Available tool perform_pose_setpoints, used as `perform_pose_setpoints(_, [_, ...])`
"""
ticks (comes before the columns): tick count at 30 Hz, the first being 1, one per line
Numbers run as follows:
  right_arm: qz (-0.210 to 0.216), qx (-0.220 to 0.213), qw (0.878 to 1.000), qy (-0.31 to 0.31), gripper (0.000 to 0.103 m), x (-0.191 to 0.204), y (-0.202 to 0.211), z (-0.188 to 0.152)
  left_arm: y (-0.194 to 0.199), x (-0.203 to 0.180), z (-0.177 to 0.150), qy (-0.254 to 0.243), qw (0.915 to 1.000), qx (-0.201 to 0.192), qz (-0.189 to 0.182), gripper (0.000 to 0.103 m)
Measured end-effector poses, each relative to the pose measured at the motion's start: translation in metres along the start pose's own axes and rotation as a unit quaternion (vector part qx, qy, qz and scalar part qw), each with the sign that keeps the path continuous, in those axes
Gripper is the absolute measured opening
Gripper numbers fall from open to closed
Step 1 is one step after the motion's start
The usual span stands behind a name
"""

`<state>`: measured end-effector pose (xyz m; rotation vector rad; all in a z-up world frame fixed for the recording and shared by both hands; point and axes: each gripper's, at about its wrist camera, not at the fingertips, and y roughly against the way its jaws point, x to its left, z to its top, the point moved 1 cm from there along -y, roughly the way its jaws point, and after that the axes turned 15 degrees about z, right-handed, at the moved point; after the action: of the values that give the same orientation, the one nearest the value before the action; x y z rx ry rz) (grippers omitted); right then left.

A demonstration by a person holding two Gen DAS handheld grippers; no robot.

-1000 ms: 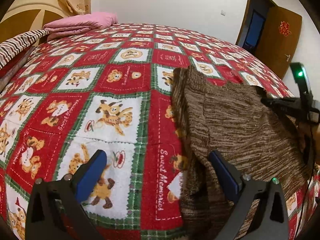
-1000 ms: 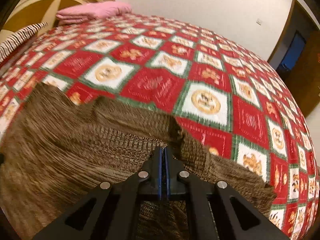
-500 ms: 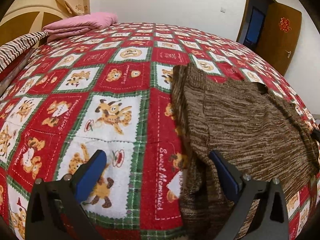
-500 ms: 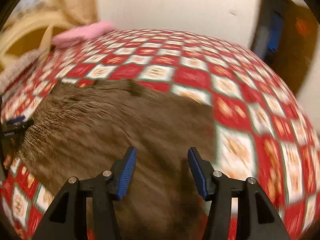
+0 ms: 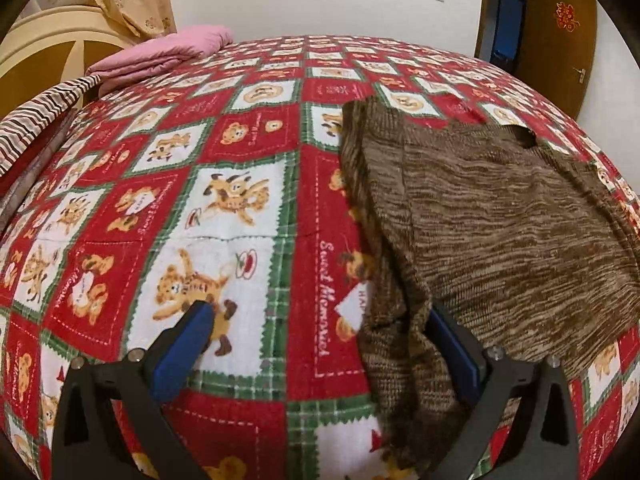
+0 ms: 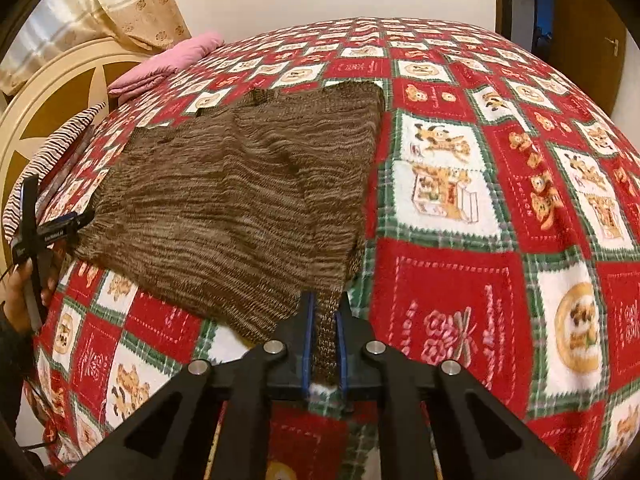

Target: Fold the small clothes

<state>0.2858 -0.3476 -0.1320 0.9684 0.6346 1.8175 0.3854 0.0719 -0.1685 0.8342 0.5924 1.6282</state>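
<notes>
A brown knitted sweater [image 5: 492, 224] lies partly folded on the red patchwork bedspread [image 5: 224, 168]. It also shows in the right wrist view [image 6: 240, 204]. My left gripper [image 5: 320, 344] is open, low over the bed, with its right finger against the sweater's near left edge. It also shows far left in the right wrist view [image 6: 60, 228]. My right gripper [image 6: 323, 344] is shut on a strip of the sweater at its near right corner.
A folded pink blanket [image 5: 160, 56] lies at the bed's far left. A striped cloth [image 5: 40, 116] hangs over the left edge by the round headboard [image 6: 52, 108]. A brown door [image 5: 560, 32] stands at the far right.
My right gripper let go of the sweater's neck area, swung round open to the near right corner and shut on a strip there. My left gripper stayed open and still.
</notes>
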Motion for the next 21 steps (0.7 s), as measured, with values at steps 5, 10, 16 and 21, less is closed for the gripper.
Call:
perform_pose_setpoints(5, [-0.066, -0.061, 0.995, 0.041, 0.044, 0.025, 0.018, 0.033, 0.000, -0.001, 0.000, 0.002, 1.0000, -0.005, 0.004, 0.103])
perform_pose_setpoints(10, [0.017, -0.046, 0.998, 0.030, 0.044, 0.044, -0.030, 0.083, 0.000, 0.004, -0.001, 0.016, 0.9998, -0.005, -0.010, 0.103])
perform_pose_setpoints(16, [-0.085, -0.013, 0.996, -0.023, 0.043, -0.003, -0.087, 0.115, -0.001, 0.006, -0.001, 0.024, 0.9996, -0.007, -0.017, 0.103])
perform_pose_setpoints(21, [-0.135, -0.034, 0.990, 0.028, 0.043, 0.036, -0.080, 0.120, -0.002, 0.007, -0.002, 0.032, 0.9991, -0.008, -0.025, 0.103])
